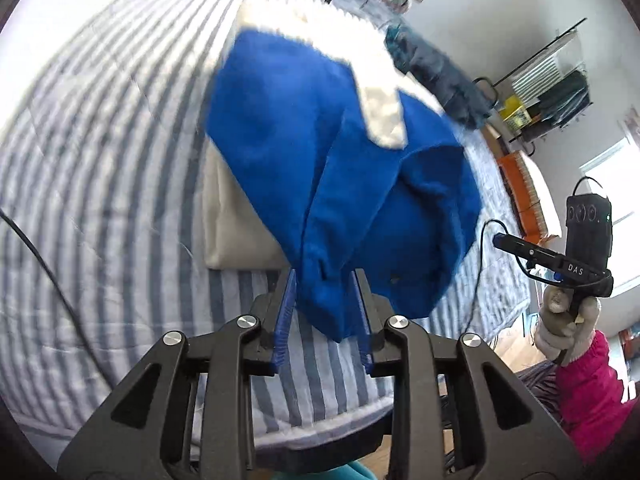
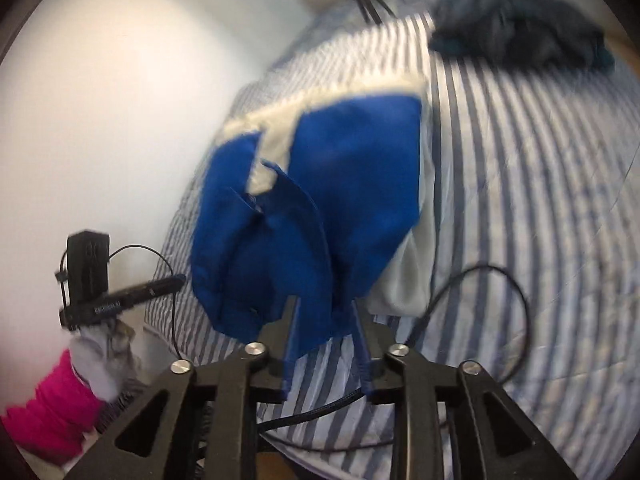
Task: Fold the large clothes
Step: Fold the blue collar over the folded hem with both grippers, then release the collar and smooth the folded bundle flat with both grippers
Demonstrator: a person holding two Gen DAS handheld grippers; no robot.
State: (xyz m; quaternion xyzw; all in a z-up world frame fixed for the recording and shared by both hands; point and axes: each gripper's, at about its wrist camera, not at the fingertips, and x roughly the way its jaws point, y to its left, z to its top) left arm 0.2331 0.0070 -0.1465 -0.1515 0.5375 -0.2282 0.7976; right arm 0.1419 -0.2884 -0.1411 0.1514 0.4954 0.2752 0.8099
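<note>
Left gripper [image 1: 325, 312]: blue-padded jaws clamped on a fold of the blue-and-cream fabric garment [image 1: 316, 152].
Right gripper [image 2: 326, 340]: clamped on the same garment's edge.
Garment: lifted over the grey-and-white striped bedspread [image 1: 100, 160].

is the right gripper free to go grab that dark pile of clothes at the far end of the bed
Probably not yet: the right gripper has the blue garment between its jaws, so it is occupied. The striped bed toward the dark clothes looks unobstructed.

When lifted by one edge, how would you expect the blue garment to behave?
Probably floppy: the blue garment sags in folds between the left gripper and right gripper. Likely light, and apt to drag across the striped bed cover.
</note>
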